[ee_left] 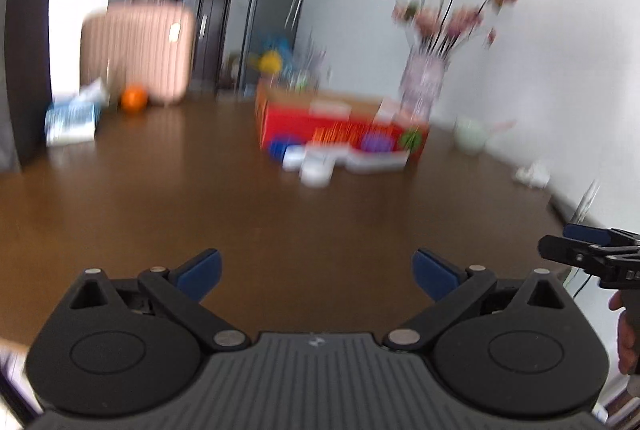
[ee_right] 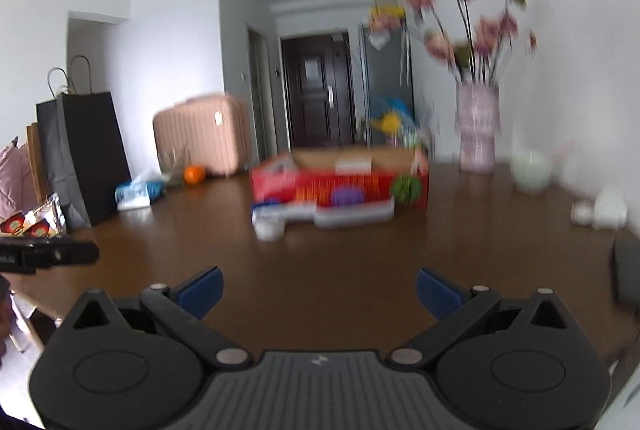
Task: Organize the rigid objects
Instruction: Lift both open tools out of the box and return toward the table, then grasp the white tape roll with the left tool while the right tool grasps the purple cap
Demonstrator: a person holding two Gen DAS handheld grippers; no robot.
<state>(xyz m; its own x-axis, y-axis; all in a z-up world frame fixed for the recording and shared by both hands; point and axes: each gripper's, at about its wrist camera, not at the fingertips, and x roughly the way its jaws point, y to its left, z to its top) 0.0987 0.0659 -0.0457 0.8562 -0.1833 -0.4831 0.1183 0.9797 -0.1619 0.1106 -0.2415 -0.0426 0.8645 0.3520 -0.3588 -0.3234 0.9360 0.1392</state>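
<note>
Where grippers gape, bare table (ee_right: 320, 262) ahead.

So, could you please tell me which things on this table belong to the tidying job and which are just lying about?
Likely part of the job:
red cardboard box
white objects in front of it, too blurred to identify
left gripper, right gripper, both open and empty

Probably just lying about:
flower vase
orange
black paper bag
pale green bowl

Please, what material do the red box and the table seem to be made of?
The red box looks like printed cardboard: its raised flaps are plain tan inside, though blur hides the detail. The table seems to be dark brown wood or wood veneer with a smooth, slightly glossy finish, since it shows soft reflections.
</note>
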